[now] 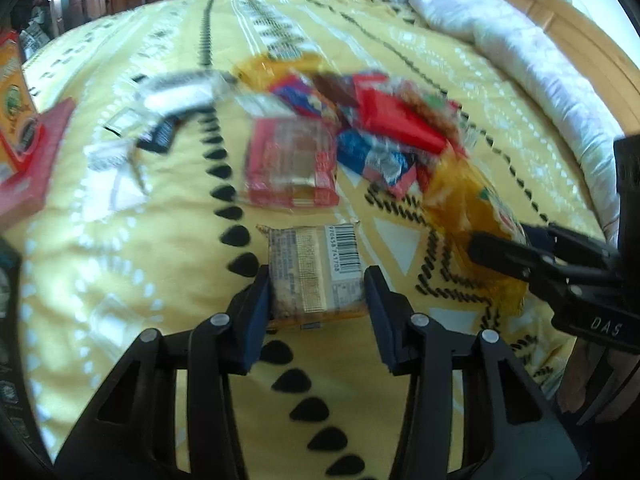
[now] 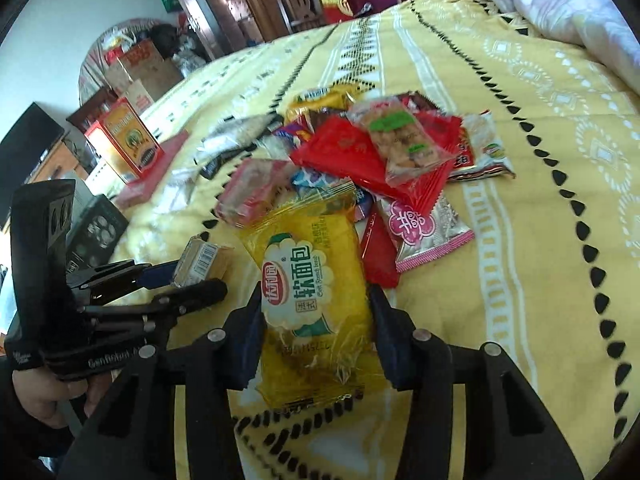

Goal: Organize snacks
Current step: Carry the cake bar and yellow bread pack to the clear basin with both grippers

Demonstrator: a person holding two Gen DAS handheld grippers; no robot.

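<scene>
My left claw [image 1: 318,288] is clenched on a small tan snack packet [image 1: 316,276] with a barcode, its near end hidden between the pads. My right claw [image 2: 318,320] grips a yellow French-bread packet [image 2: 316,300] by its sides; the crinkled clear end trails below. At twelve o'clock from both lies the snack pile [image 2: 376,152] on the yellow bedspread [image 2: 540,200], motion-blurred in my left view. At ten o'clock an orange box [image 2: 124,140] stands on a red box [image 1: 28,176], cut off by the left frame edge.
</scene>
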